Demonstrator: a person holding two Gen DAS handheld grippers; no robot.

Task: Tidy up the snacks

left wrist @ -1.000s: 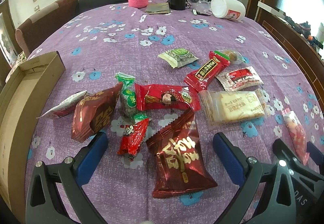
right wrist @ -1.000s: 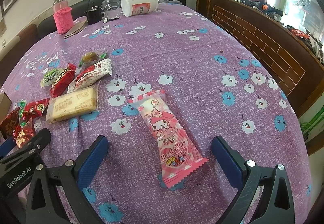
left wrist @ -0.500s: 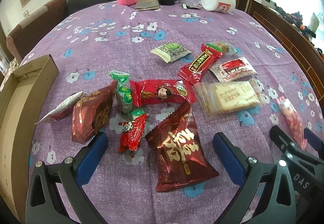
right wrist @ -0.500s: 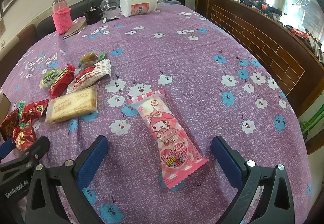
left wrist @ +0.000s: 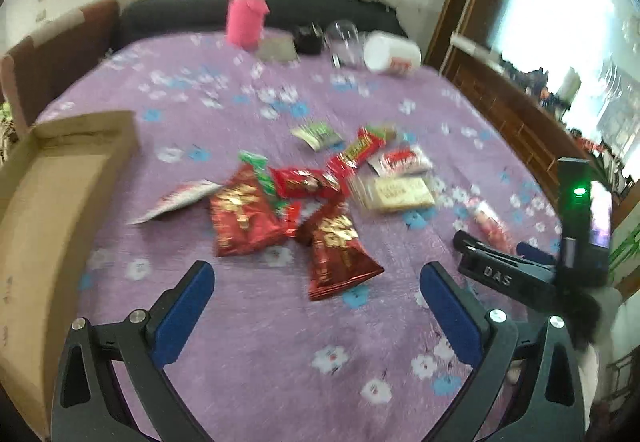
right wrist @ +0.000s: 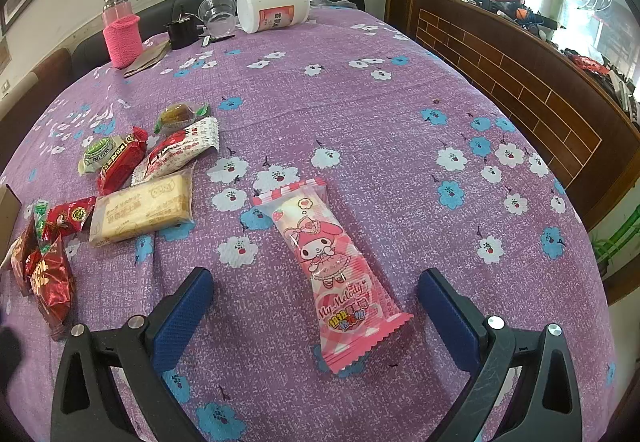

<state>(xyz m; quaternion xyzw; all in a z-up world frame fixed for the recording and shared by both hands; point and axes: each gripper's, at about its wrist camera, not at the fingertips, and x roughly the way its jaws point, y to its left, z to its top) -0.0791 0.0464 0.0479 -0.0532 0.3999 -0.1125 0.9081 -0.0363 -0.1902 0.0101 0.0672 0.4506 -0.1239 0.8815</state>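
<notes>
The right claw (right wrist: 314,300) is being held wide open above the desk (right wrist: 400,114), its blue textured pads (right wrist: 182,316) standing well apart with nothing between them but the near half of a pink pouch (right wrist: 334,268). The pouch, a glossy plastic wrapper printed with a cartoon rabbit and crimped with zigzag edges, is lying flat with its long axis running from the gap of the claw forward and slightly to the left; its wider, flared end is pointing back toward the claw and its narrower striped end is pointing away. Ahead and to the left of this claw a flat rectangular biscuit pack (right wrist: 142,208) in clear film is lying crosswise. The left claw (left wrist: 316,304) is likewise being held open and empty, with the left view blurred. Just ahead of its gap a shiny red foil bag (left wrist: 338,252) is lying with its long axis pointing away and slightly leftward, and a second crinkled red foil bag (left wrist: 242,214) is lying further forward to the left. A brown cardboard box (left wrist: 48,202) is standing at the far left of that claw. The desk is covered by a purple woven cloth with white and blue flowers.
</notes>
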